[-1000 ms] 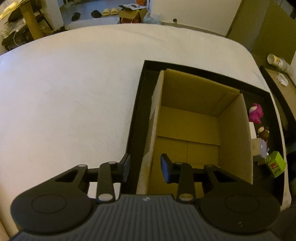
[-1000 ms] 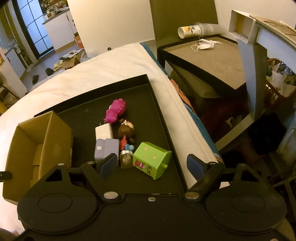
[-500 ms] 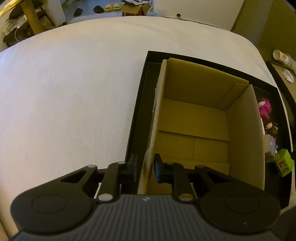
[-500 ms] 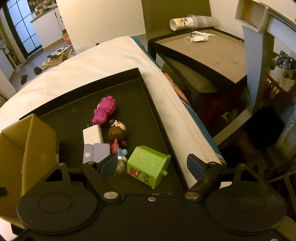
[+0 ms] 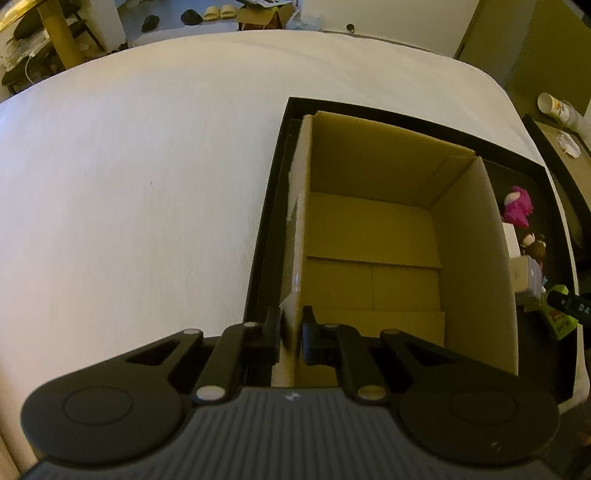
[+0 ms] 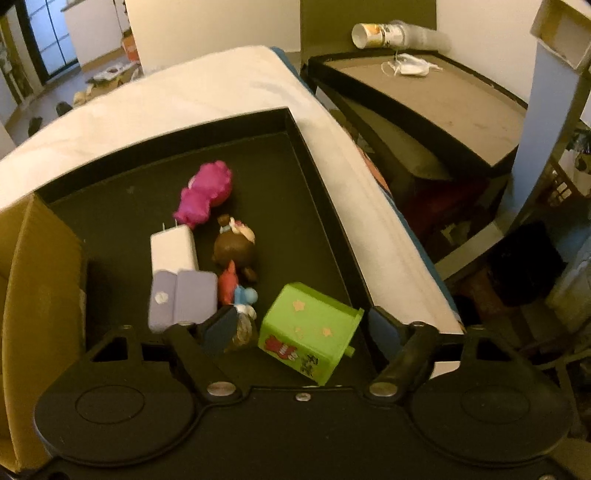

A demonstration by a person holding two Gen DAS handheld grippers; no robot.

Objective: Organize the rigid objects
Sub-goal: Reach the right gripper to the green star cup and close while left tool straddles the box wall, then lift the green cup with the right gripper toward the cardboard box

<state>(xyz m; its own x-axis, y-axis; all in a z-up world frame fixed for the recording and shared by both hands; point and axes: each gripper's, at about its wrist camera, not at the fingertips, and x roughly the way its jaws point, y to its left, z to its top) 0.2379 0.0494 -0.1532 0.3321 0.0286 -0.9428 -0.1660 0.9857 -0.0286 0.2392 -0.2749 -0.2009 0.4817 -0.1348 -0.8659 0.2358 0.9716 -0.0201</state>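
Note:
An open cardboard box [image 5: 369,236] stands in the left part of a black tray [image 5: 273,206]. My left gripper [image 5: 291,328] is shut on the box's near left wall. In the right wrist view the tray [image 6: 317,184] holds a green toy box [image 6: 314,325], a lilac case [image 6: 184,299], a white charger [image 6: 171,251], a brown doll [image 6: 234,251], a pink figure [image 6: 205,192] and a small red-and-blue figure [image 6: 236,291]. My right gripper [image 6: 303,328] is low over the green box. Its jaws are closing with the box between them, and a gap remains on the left side.
The tray lies on a wide white surface [image 5: 129,203]. To the right stands a dark side table [image 6: 443,110] with stacked paper cups [image 6: 391,33] and a face mask [image 6: 410,68]. The cardboard box [image 6: 40,280] borders the toys on the left.
My left jaws have closed onto the box's left wall. My right gripper has come down closer to the green toy box and its jaws have narrowed around it.

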